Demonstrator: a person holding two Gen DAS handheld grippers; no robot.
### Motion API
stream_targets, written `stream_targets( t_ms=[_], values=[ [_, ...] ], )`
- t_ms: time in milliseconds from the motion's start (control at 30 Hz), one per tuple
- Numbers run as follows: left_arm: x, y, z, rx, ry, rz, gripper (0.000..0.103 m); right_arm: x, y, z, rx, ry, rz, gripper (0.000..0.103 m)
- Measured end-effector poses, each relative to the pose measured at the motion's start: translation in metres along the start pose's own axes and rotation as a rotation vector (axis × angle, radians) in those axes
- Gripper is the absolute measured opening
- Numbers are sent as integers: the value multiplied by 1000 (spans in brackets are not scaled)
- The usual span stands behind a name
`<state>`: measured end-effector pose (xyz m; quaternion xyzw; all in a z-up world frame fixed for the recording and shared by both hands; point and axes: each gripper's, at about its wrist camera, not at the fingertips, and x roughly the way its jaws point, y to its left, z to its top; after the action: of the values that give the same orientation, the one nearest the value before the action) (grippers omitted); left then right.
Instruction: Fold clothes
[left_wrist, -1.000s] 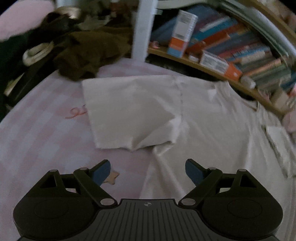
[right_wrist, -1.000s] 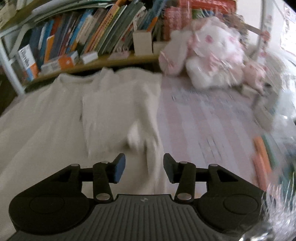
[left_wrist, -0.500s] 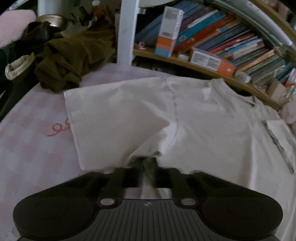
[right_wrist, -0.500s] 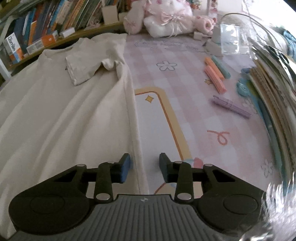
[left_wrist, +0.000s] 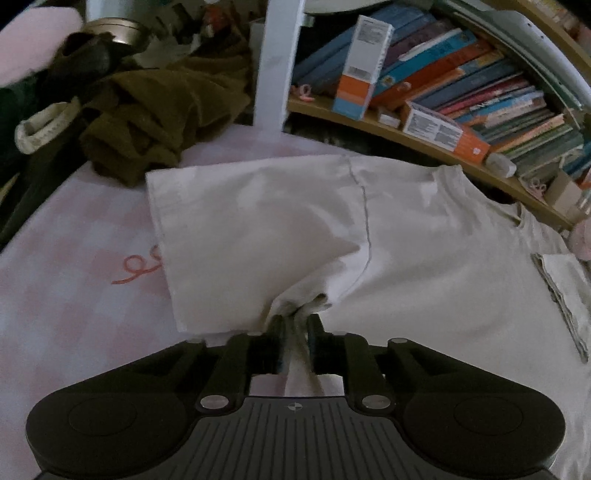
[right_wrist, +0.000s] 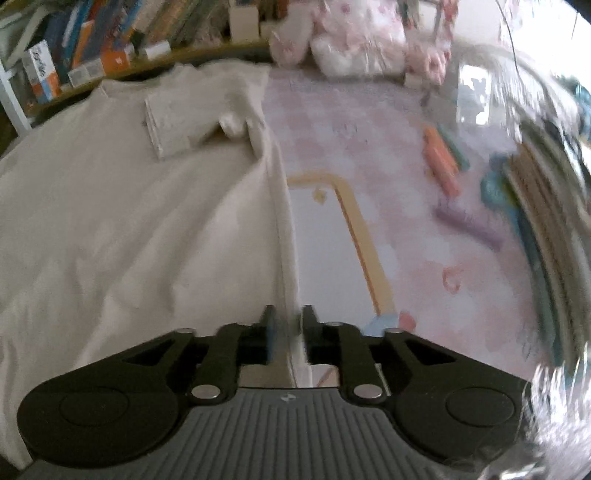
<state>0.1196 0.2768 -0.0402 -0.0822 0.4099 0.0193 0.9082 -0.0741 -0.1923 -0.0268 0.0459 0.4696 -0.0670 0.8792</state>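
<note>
A white T-shirt (left_wrist: 424, 236) lies spread on a pink checked mat (left_wrist: 74, 295). Its left sleeve (left_wrist: 236, 229) lies flat toward the left of the left wrist view. My left gripper (left_wrist: 295, 325) is shut on a bunch of fabric at the underarm, where sleeve meets body. In the right wrist view the same T-shirt (right_wrist: 129, 229) covers the left half, with its right sleeve (right_wrist: 177, 122) folded in over the chest. My right gripper (right_wrist: 288, 317) has closed on the shirt's right side edge, which runs between its fingers.
A low shelf of books (left_wrist: 461, 92) runs along the far edge. A heap of brown clothes (left_wrist: 155, 110) lies at the back left. Plush toys (right_wrist: 354, 40), coloured markers (right_wrist: 443, 162) and a stack of books (right_wrist: 546, 206) sit on the right of the mat.
My left gripper moved forward and shut on the underarm fabric. My right gripper drew back along the shirt's side edge and narrowed onto it.
</note>
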Motion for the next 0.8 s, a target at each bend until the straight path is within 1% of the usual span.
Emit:
stream_targets(
  t_ms=[33,67,133,167,300,400,500,633,700,733,767,800],
  values=[
    [-7,-6,-1,18,-19,-20,17,-1,5,5,-17,-18,11,26],
    [-13,-13,-2,38,-40,-47,19,-1,10,10,-33,-36,21,26],
    [-22,-33,-5,94,-57,-103,26,-2,20,20,-66,-72,43,27],
    [-24,-44,-7,118,-57,-123,27,1,31,27,-114,-95,52,29],
    [-28,-79,-17,180,-35,-203,28,18,75,55,-324,-185,97,31],
    [-35,-94,-30,221,-8,-244,28,42,107,80,-451,-203,128,29],
    [-44,-100,-44,267,6,-249,29,67,129,104,-533,-207,127,29],
    [-58,-91,-64,289,28,-230,29,79,119,121,-400,-174,188,28],
    [-61,-82,-71,276,43,-213,29,85,114,130,-333,-157,219,25],
    [-63,-77,-74,269,51,-204,29,88,112,134,-300,-148,234,16],
    [-64,-73,-76,256,59,-196,29,91,109,139,-266,-139,249,9],
    [-64,-68,-79,242,66,-189,29,94,107,143,-232,-131,264,7]
  ],
)
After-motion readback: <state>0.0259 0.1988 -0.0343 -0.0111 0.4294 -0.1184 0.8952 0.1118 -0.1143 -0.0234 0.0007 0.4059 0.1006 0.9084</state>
